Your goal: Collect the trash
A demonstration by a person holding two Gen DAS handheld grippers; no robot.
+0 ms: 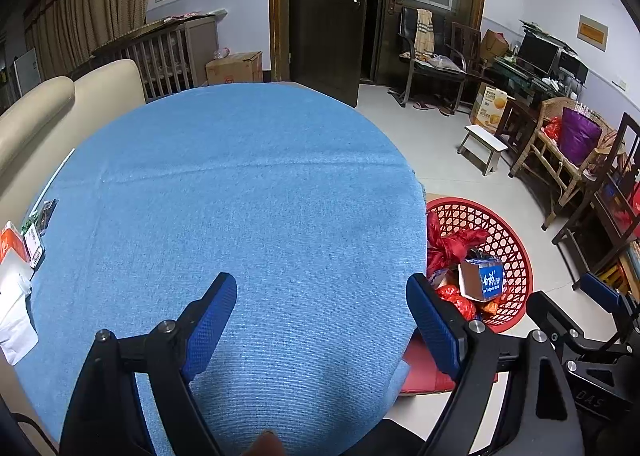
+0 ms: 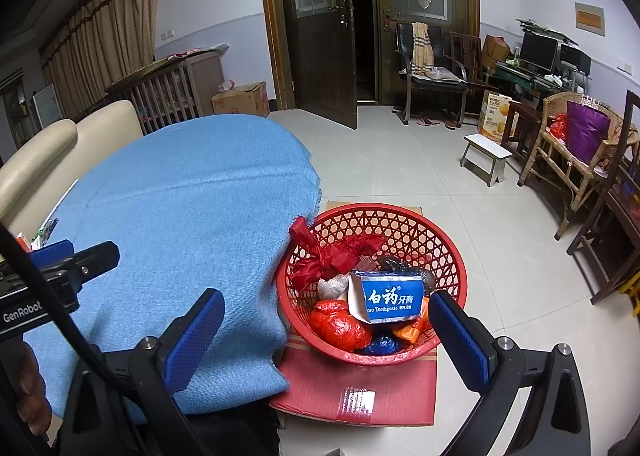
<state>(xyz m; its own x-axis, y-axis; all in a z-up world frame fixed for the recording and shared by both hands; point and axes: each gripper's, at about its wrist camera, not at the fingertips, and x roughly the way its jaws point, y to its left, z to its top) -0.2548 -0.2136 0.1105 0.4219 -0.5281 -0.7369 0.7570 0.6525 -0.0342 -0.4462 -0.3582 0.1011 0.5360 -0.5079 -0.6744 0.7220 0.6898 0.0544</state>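
Observation:
A red lattice basket (image 2: 416, 232) stands on a red cardboard box (image 2: 360, 388) right of the blue-clothed table (image 2: 180, 215). In it lie a blue and white toothpaste box (image 2: 390, 298), a red ribbon bow (image 2: 332, 252), red and orange wrappers (image 2: 340, 326) and a dark blue wrapper. My right gripper (image 2: 324, 332) is open and empty, just above the basket's near rim. My left gripper (image 1: 320, 320) is open and empty over the bare blue cloth (image 1: 240, 195). The basket (image 1: 508, 240) also shows at the right of the left wrist view.
Small boxes and white paper (image 1: 16, 296) lie at the table's left edge. A cream sofa (image 1: 48, 111) is behind the table. A white stool (image 2: 486, 153), wicker chair (image 2: 568, 151) and dark wooden chairs stand on the tiled floor at right.

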